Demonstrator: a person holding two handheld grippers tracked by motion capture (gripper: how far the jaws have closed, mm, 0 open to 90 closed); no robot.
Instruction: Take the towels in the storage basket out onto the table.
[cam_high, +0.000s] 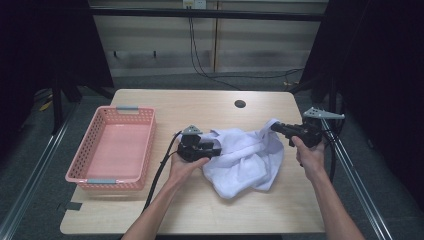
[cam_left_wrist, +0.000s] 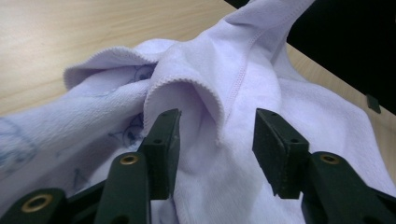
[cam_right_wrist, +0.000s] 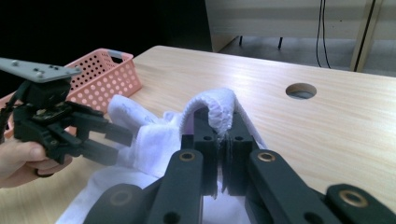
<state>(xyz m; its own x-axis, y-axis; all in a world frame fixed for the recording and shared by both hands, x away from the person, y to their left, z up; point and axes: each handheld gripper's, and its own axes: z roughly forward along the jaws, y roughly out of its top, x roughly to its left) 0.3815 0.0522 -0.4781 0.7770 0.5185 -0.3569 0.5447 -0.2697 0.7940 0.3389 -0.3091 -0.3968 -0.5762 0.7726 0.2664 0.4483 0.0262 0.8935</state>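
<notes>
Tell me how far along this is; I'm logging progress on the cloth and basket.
Done: the right gripper is shut on a hem of the white cloth. In hand: the left gripper has open jaws astride another fold, not pinching. Left: the cloth lies crumpled on the table; the pink basket holds nothing.

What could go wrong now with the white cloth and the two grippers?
1. The left gripper has open jaws with a cloth fold between them, pads not pressing; it may catch only a loose hem or nothing.
2. The right gripper pinches just a thin edge, which might slip out if pulled.
3. The cloth is bunched on the table, so lifting may tangle it further.
</notes>
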